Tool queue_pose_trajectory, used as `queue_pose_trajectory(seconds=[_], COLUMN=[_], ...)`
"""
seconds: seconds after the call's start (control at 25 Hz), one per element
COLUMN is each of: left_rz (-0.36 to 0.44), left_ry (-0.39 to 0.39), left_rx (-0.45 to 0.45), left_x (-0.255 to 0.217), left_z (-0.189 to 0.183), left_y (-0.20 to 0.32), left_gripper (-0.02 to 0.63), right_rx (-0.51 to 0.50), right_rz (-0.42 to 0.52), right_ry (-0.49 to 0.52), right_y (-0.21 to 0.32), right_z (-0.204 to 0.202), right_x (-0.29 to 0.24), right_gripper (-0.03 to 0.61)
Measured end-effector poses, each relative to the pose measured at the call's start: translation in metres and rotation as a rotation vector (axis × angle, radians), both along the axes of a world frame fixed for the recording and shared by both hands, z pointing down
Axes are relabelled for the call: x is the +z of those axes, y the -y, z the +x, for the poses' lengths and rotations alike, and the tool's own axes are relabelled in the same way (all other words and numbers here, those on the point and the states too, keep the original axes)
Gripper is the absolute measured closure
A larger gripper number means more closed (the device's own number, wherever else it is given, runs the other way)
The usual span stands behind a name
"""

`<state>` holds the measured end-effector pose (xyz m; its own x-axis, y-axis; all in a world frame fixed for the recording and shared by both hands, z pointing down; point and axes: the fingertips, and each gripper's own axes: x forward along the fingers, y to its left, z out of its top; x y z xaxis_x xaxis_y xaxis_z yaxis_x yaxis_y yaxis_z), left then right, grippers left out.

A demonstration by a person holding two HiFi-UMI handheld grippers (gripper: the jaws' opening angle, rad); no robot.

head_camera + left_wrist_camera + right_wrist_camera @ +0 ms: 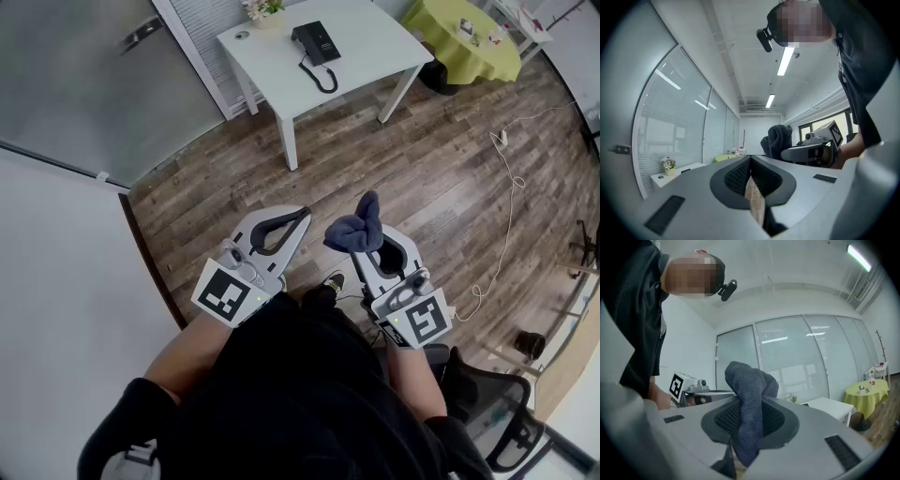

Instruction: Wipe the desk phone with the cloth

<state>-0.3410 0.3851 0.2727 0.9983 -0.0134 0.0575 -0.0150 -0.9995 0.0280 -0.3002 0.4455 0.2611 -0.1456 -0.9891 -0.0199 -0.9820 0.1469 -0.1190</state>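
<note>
approach step: right gripper pinches the cloth, left gripper is pressed together and empty, phone well apart on the table; next, carry the cloth over to it.

1. Bare wood-plank floor lies open between the person and the white square table
2. On that table the black corded desk phone sits near the middle, and its coiled cord reaches the near edge; the right half of the top is bare
3. A small flower pot stands at the far-left corner, near the phone
4. A grey glass partition and a white wall close off the left side
5. To the right stand a round table with a yellow-green cover and a thin white cable snaking over the floor
6. A black office chair crowds the person's right elbow
</note>
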Motion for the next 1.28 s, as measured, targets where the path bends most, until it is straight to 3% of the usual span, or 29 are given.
queue_pose_trajectory(seconds=[0.28, 0.6, 0.88, 1.28], left_rz=[-0.019, -0.019, -0.012, -0.019], left_ry=[-0.015, -0.037, -0.032, -0.008], left_rx=[0.009, 0.030, 0.031, 0.015], left_x=[0.006, 0.007, 0.008, 0.005], left_z=[-0.060, -0.083, -0.055, 0.034], left_y=[0.024, 0.039, 0.055, 0.076], left_gripper=[0.604, 0.604, 0.604, 0.604], right_rx=[0.031, 0.092, 0.111, 0.069], right_rz=[-0.012, -0.031, -0.027, -0.007], right_ry=[-0.015, -0.032, -0.028, -0.031], right_y=[0.023, 0.036, 0.048, 0.080], right_z=[-0.059, -0.082, -0.050, 0.036], right_x=[0.003, 0.003, 0.007, 0.003], right_gripper=[0.484, 0.483, 0.483, 0.483])
